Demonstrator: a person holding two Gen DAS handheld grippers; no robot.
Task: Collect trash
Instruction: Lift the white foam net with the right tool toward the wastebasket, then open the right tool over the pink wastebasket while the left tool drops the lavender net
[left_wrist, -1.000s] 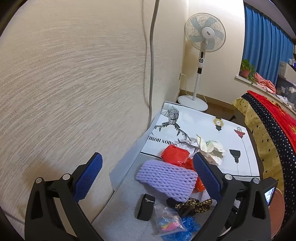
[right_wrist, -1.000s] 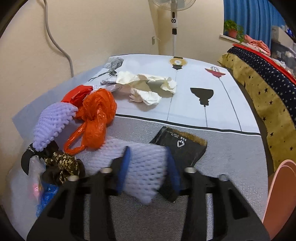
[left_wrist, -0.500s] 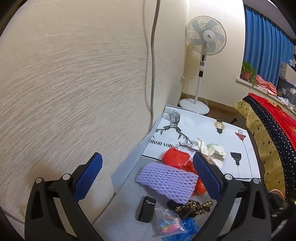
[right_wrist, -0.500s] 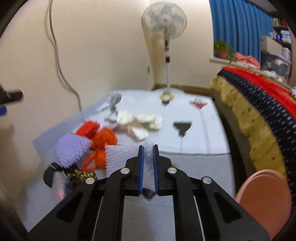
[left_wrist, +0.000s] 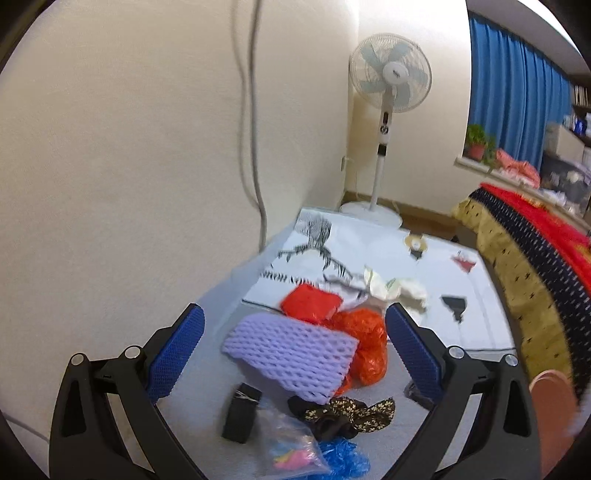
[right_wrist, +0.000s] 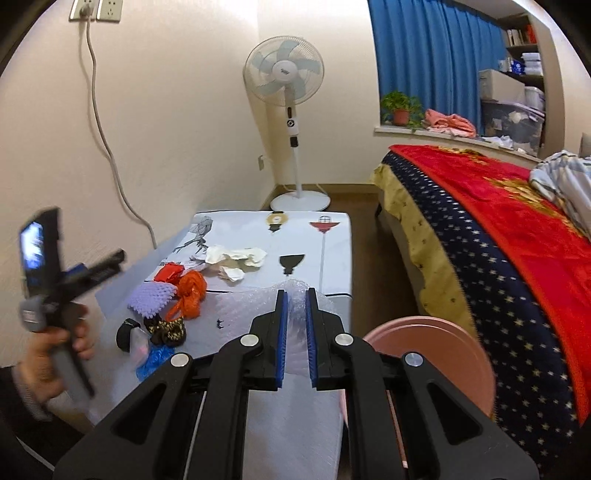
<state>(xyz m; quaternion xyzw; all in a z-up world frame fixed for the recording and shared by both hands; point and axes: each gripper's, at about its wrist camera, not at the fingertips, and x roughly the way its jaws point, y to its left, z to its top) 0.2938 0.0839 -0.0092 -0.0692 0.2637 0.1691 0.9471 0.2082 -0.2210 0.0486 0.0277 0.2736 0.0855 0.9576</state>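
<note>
My right gripper (right_wrist: 294, 295) is shut on a clear bubble-wrap sheet (right_wrist: 255, 306) and holds it up over the table, near the pink bin (right_wrist: 432, 354) at the right. My left gripper (left_wrist: 293, 325) is open and empty, raised above the trash pile. On the table lie a purple foam net (left_wrist: 291, 350), an orange plastic bag (left_wrist: 364, 339), a red wrapper (left_wrist: 310, 304), crumpled white paper (left_wrist: 391, 288), a black band (left_wrist: 240, 413), a patterned dark wrapper (left_wrist: 343, 410) and a clear bag with blue plastic (left_wrist: 314, 454).
The table (right_wrist: 332, 236) stands against the wall on the left, with a cable hanging down it (right_wrist: 107, 147). A bed with a red blanket (right_wrist: 517, 229) lies to the right. A standing fan (right_wrist: 288, 81) is in the far corner.
My right gripper has closed on the bubble wrap and lifted it well up from the table, pulling back toward the pink bin. My left gripper has risen and drawn back slightly.
</note>
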